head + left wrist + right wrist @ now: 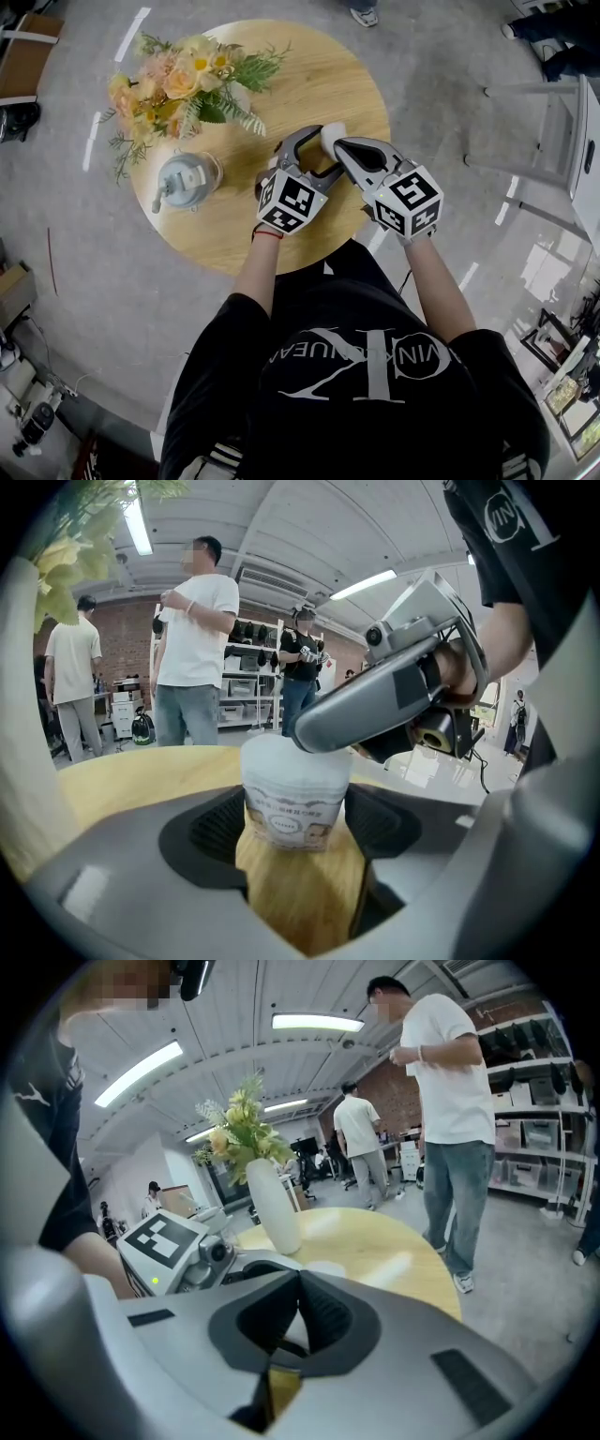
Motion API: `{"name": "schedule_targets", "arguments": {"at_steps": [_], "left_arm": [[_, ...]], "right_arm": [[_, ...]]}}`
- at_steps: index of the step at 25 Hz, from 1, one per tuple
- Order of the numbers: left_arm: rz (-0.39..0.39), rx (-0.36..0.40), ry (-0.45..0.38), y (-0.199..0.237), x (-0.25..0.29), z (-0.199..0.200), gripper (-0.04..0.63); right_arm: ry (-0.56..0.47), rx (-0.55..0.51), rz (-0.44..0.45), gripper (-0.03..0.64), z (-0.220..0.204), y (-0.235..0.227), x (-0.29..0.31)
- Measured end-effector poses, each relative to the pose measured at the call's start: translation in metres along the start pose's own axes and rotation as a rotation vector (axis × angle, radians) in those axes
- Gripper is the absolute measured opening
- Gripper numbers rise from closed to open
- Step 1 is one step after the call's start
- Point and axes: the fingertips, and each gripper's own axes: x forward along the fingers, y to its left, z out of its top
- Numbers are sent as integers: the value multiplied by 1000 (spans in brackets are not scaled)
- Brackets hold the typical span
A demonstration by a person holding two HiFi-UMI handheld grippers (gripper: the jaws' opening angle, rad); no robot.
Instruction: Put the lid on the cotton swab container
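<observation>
The cotton swab container (293,803), a small clear tub with a printed label and a frosted lid (281,761) on top, stands on the round wooden table (356,75). My left gripper (295,827) is shut on the tub, one pad against each side. My right gripper (314,733) reaches in from the right. It is shut, and its closed tips rest on the lid. From the head camera, both grippers meet at the white container (330,136) near the table's front right. In the right gripper view, the jaws (300,1288) touch with a bit of white lid (323,1267) behind them.
A white vase of flowers (178,84) stands at the table's back left, and a glass pot with a lid (185,181) sits in front of it. A person in a white shirt (192,639) and others stand on the floor beyond the table. Shelving lines the far wall.
</observation>
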Motion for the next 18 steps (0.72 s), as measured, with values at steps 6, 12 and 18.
{"name": "schedule_targets", "arguments": {"at_steps": [6, 12, 18], "left_arm": [[3, -5, 4, 1, 0, 0, 341], [9, -51, -5, 0, -5, -1, 341], [33, -72, 4, -7, -19, -5, 334]], "right_arm": [[-5, 15, 1, 14, 0, -1, 1], [-13, 11, 0, 15, 1, -1, 1], [-66, 55, 32, 15, 2, -1, -2]]}}
